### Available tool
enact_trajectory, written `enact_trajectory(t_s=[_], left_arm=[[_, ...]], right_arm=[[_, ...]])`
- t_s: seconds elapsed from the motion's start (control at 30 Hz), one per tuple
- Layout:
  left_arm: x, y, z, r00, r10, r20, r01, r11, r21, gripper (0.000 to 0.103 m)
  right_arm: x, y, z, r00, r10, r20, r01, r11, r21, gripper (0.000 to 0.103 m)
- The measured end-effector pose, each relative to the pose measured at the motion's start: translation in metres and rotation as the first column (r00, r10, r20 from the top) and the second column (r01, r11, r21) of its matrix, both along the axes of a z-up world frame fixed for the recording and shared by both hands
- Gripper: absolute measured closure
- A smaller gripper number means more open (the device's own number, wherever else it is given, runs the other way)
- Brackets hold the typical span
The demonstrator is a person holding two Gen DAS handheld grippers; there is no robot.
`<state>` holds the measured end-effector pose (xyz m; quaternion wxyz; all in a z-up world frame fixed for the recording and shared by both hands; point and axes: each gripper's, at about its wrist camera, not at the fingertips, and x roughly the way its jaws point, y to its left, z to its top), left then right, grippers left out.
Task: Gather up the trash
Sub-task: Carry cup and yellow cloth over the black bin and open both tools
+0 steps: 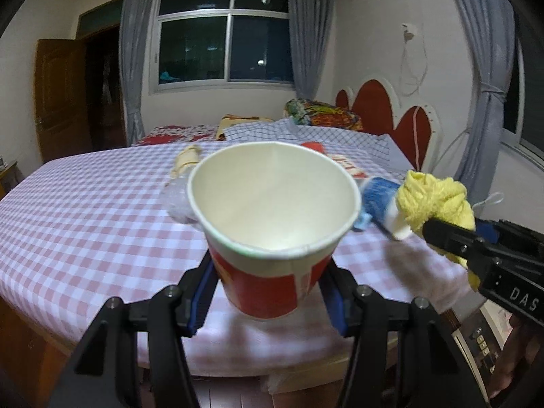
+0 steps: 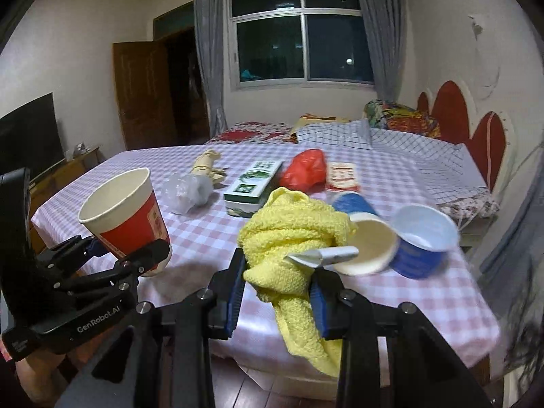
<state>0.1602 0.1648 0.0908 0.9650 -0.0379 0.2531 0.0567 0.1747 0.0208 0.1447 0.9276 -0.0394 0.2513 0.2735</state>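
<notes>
- cup [image 1: 272, 224], red paper, sits centre frame in my left wrist view, clenched low on its wall between the left tongs [image 1: 268, 292]; light and crushable, so i'd squeeze gently below the stiffer rim.
- right tongs [image 2: 277, 292] grasp the yellow cloth [image 2: 289, 238] at lower centre; soft, limp, its tail dangling.
- more litter lies on the checked bed [image 2: 425, 292] behind.
</notes>
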Motion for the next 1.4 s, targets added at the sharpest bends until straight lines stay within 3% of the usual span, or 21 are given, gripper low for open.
enact_trajectory(t_s=[0.33,0.63,1.2,1.4], left_arm=[[-0.006,-0.061,-0.005,0.995,-0.099,-0.022,0.099,0.995,0.008,0.045],[-0.003,-0.129,-0.015,0.975,-0.216,-0.059,0.216,0.976,0.01,0.045],[0.009,-0.282,-0.047,0.879,-0.451,-0.152,0.46,0.887,0.027,0.045],[0.017,-0.321,-0.079,0.826,-0.52,-0.216,0.532,0.847,-0.003,0.045]], right_arm=[[-0.031,-0.077,-0.007,0.994,-0.105,-0.013,0.106,0.994,0.013,0.066],[-0.049,-0.157,-0.022,0.974,-0.221,-0.044,0.222,0.975,0.012,0.066],[-0.071,-0.325,-0.071,0.894,-0.425,-0.14,0.428,0.904,-0.008,0.066],[-0.069,-0.361,-0.107,0.874,-0.443,-0.199,0.443,0.895,-0.048,0.066]])
